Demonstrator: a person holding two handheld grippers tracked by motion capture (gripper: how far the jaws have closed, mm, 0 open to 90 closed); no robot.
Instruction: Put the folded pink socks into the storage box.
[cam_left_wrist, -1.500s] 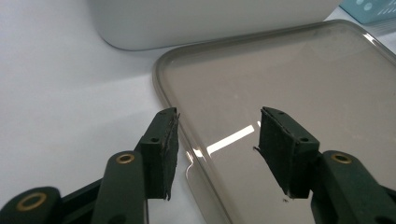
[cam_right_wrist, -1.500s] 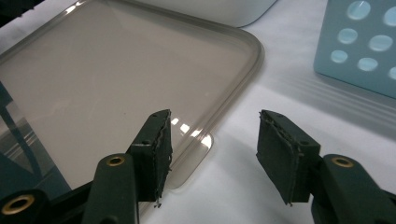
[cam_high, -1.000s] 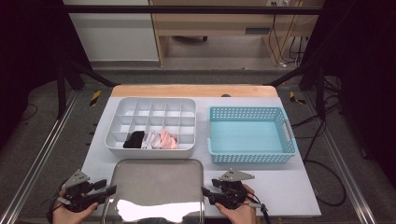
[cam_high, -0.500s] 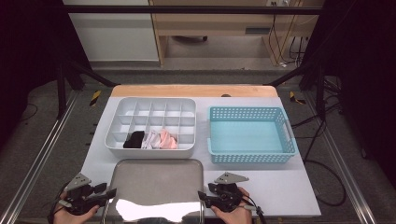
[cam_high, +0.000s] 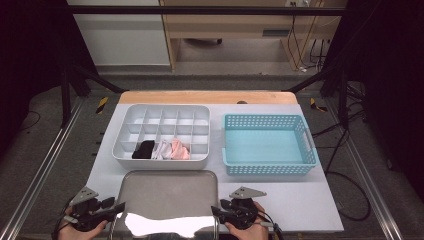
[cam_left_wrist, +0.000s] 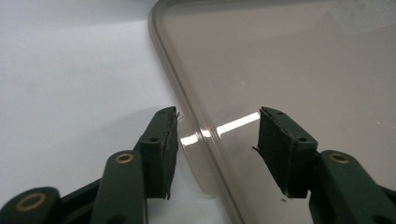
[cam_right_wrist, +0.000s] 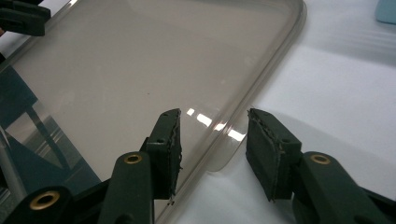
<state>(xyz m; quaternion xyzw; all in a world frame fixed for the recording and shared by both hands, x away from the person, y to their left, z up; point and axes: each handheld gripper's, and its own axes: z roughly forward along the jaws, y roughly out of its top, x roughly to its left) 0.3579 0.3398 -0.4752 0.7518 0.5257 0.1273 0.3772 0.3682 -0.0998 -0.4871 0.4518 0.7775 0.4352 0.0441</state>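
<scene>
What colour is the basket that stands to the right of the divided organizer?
The basket is light turquoise blue, with perforated walls; the high view shows it best.

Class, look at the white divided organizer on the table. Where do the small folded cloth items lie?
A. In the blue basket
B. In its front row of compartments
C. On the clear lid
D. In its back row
B: the cloth items sit in the white organizer's front row.

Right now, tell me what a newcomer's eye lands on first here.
First the clear lid lying flat at the table's near edge, glare across it, with the left gripper and right gripper each straddling a side tab, jaws open, the right's just closing. Behind it stand the white divided organiser and the empty blue basket.
</scene>
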